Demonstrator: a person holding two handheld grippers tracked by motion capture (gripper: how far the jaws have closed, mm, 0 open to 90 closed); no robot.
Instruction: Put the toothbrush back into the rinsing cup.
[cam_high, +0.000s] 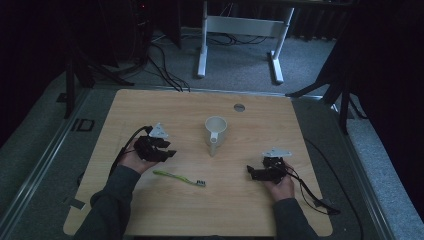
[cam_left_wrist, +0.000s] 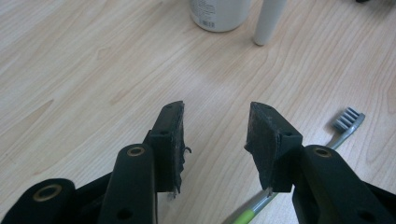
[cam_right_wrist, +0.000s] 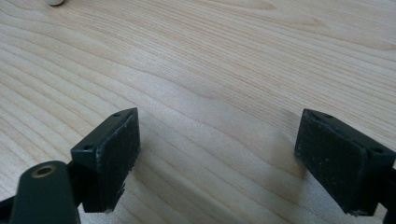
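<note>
— Wood-grain desk (cam_high: 165, 107) first, since it carries everything; pale, bare over most of its top. What stands on it?

— One white mug (cam_high: 216, 131) near the middle, upright, its handle turned toward the person; a sensible spot, I'd judge, reachable by either hand. In the left gripper view its base and handle sit at the top edge, well ahead of the fingers.

— And the grippers?

— Left gripper (cam_high: 167, 151) is held low over the desk in the person's left hand (cam_high: 131, 161), aimed toward the middle; its fingers (cam_left_wrist: 172, 140) stand moderately apart with nothing between them. Right gripper (cam_high: 250, 171) rests near the desk's right side, in the right hand (cam_high: 283, 187); its fingers (cam_right_wrist: 114, 151) are spread wide, also empty, with bare wood under them.

— So what is being worked on?

— Most likely the toothbrush (cam_high: 179, 177); green handle, grey bristles, lying flat on the desk just in front of the left hand and well short of the mug. In the left gripper view its handle runs under the right-hand finger and the head points away toward the right; the gripper sits above it rather than around it.

— Why held that way?

— My guess: a hover before dropping onto the handle; the thin handle lies flat, so the fingers would need to come down to the desk to straddle it.
</note>
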